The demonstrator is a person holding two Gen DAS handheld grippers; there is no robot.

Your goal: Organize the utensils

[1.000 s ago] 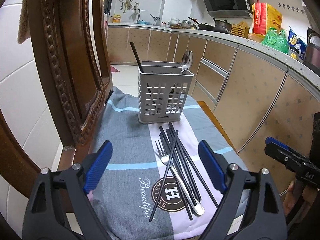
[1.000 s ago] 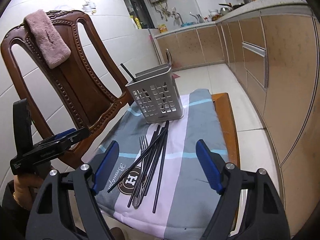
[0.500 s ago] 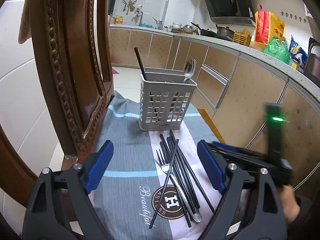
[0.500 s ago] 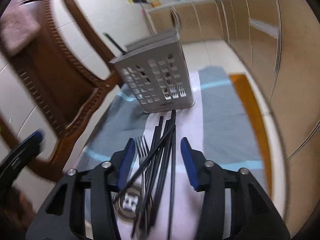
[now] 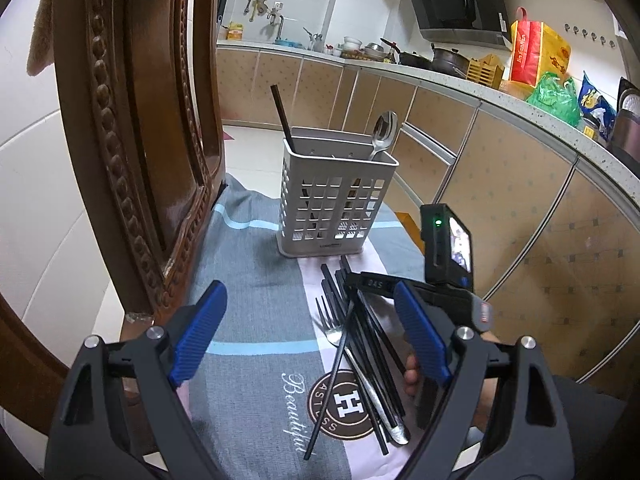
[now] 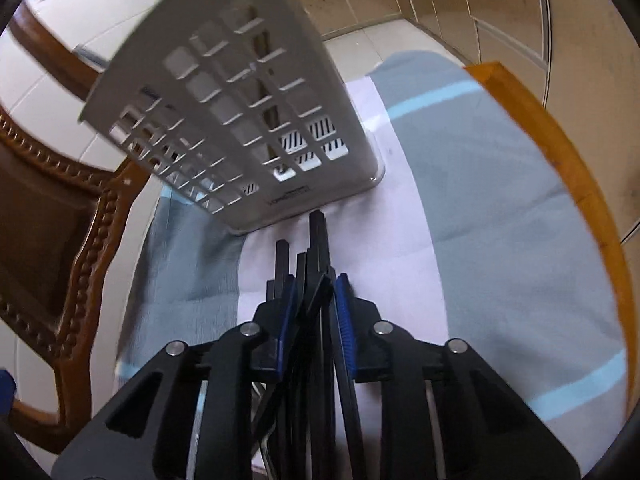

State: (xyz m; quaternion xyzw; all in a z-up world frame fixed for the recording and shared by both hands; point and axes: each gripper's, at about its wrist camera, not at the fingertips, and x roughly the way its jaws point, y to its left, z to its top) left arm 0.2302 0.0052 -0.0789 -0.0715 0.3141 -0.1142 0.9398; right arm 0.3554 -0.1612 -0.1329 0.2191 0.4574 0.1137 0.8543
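A grey slotted utensil holder [image 5: 334, 200] stands on a cloth-covered chair seat; it holds a spoon [image 5: 383, 128] and one black chopstick [image 5: 282, 118]. Several black chopsticks [image 5: 360, 332] and a fork [image 5: 334, 328] lie in a bundle in front of it. My left gripper [image 5: 310, 336] is open, hovering above the cloth near the bundle. My right gripper [image 6: 314, 300] has closed around the far ends of the black chopsticks [image 6: 316, 248], low on the cloth just before the holder [image 6: 240, 112]; it also shows in the left wrist view [image 5: 360, 280].
The carved wooden chair back [image 5: 132, 140] rises close on the left. The grey and white cloth [image 5: 260, 280] covers the seat, whose wooden edge [image 6: 560, 152] shows at right. Kitchen cabinets [image 5: 500, 184] and a cluttered counter run along the right.
My right gripper has moved forward and down onto the chopstick bundle and its jaws have closed from wide open onto it. My left gripper has hardly moved.
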